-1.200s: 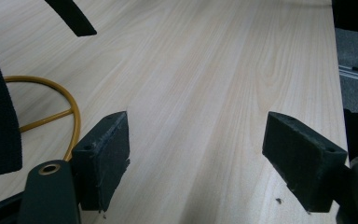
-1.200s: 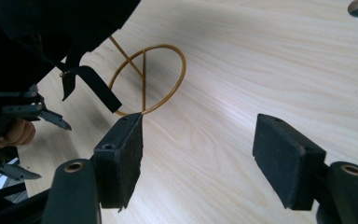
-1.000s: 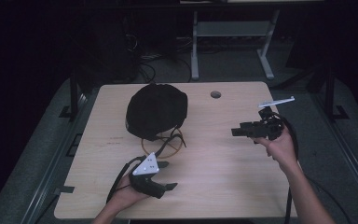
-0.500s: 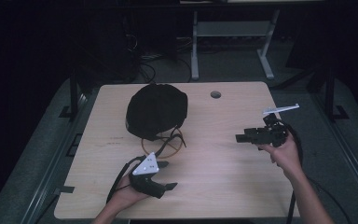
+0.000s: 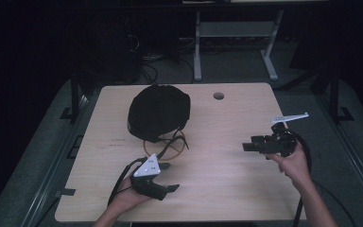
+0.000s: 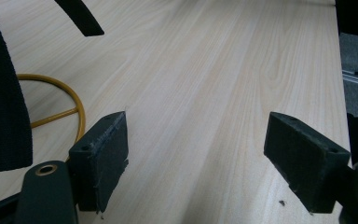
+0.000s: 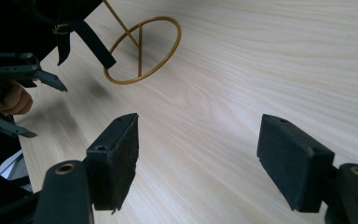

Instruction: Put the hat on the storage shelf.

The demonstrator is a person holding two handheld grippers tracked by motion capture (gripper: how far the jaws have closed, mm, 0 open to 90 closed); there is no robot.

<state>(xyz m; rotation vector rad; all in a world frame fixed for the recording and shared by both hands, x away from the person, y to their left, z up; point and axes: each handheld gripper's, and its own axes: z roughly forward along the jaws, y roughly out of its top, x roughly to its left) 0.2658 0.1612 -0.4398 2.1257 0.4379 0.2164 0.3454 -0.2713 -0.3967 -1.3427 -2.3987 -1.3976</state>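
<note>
Black fabric cap (image 5: 159,112) sits on a round gold wire stand (image 5: 166,147) at the far-left part of the light wooden table (image 5: 227,184); a black strap (image 6: 4,98) hangs from the cap over the stand's ring-shaped base. Whether the cap contains anything cannot be told. Left gripper (image 5: 167,177) lies low over the near-left part of the table, just beside the stand base, held by the left hand (image 5: 130,198). Its jaws are spread wide, with bare table surface between them; they grip nothing and touch nothing. Right gripper (image 5: 246,147) is held by the right hand (image 5: 294,163) above the right side of the table, well apart from the cap, pointing toward it. Its jaws are likewise spread wide and hold nothing.
</note>
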